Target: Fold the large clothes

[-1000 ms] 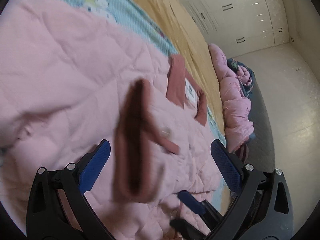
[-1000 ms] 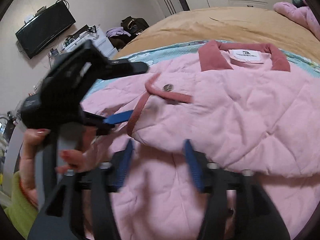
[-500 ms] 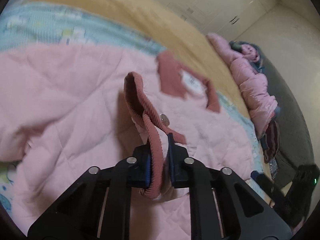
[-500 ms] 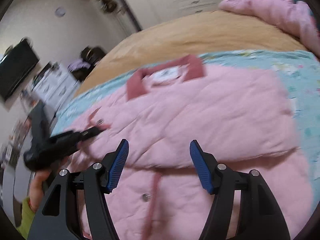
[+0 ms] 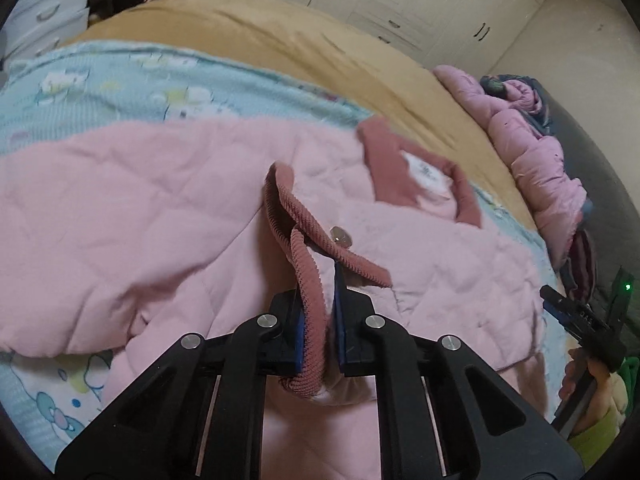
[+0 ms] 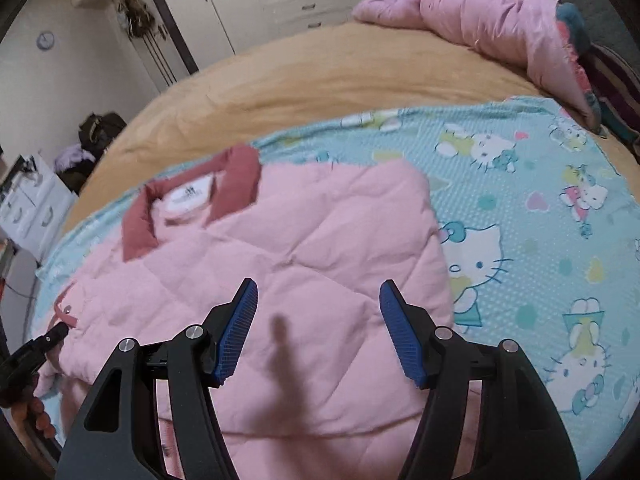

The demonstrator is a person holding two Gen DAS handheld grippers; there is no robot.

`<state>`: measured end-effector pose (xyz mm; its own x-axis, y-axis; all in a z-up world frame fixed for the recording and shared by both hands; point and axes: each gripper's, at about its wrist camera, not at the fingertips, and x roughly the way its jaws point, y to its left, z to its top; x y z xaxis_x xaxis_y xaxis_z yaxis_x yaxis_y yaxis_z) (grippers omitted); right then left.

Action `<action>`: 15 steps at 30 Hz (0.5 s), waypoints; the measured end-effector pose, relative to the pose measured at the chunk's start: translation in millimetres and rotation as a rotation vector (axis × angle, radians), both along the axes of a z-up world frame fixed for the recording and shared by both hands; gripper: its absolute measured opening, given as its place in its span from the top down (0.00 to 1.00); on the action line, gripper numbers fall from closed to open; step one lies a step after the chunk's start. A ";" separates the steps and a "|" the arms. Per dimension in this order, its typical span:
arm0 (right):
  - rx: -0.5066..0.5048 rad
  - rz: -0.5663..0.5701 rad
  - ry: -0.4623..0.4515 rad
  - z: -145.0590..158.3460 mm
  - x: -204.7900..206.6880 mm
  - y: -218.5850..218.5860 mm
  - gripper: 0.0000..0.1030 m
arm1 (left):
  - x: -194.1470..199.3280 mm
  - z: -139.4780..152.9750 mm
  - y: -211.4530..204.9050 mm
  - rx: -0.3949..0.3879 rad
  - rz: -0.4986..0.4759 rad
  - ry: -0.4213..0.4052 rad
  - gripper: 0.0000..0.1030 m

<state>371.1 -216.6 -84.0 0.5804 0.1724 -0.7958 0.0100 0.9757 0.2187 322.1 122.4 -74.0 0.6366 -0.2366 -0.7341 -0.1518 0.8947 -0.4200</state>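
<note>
On the bed, over a turquoise cartoon-print sheet, lies the pink quilted jacket, its dark-rose collar pointing toward the tan blanket beyond it. The side away from the collar's left is already doubled over the body, judging by the straight folded edge next to the sheet.

The left tongs are clamped on the ribbed rose cuff of the sleeve, just below the collar and beside a metal snap. Only the narrow trim sits between the pads, so a quick pull could slide it out, or drag the whole jacket off line instead of laying the sleeve across. The cuff is also twisted into a loop; if it is carried over like that, I judge the sleeve lands rolled and leaves a ridge under the next fold.

The right tongs stand apart with nothing between them, hovering over the jacket's body, lower than the collar. If they close on the top layer alone, the doubled side may peel back open. If they press down while the left side pulls, the quilting can bunch toward the collar.

A second pink padded coat lies at the bed's far corner, well apart from the collar, out of the way.
</note>
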 end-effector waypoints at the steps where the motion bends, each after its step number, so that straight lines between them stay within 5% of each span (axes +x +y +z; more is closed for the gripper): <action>1: -0.021 -0.006 0.035 -9.8 3.4 -0.4 0.40 | -1.5 -2.7 1.9 -0.014 0.005 0.001 0.94; 11: 0.004 -0.011 0.104 -54.6 14.7 -11.0 0.40 | 0.9 -28.5 -5.6 0.036 0.006 0.083 0.86; 15: -0.032 -0.012 0.106 -47.6 14.1 -5.4 0.40 | -0.7 -27.0 -6.0 0.042 0.012 0.091 0.82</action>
<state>385.1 -222.0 -131.6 0.4947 0.1392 -0.8578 0.0433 0.9819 0.1843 321.4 116.4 -101.0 0.5693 -0.1969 -0.7982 -0.1990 0.9090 -0.3662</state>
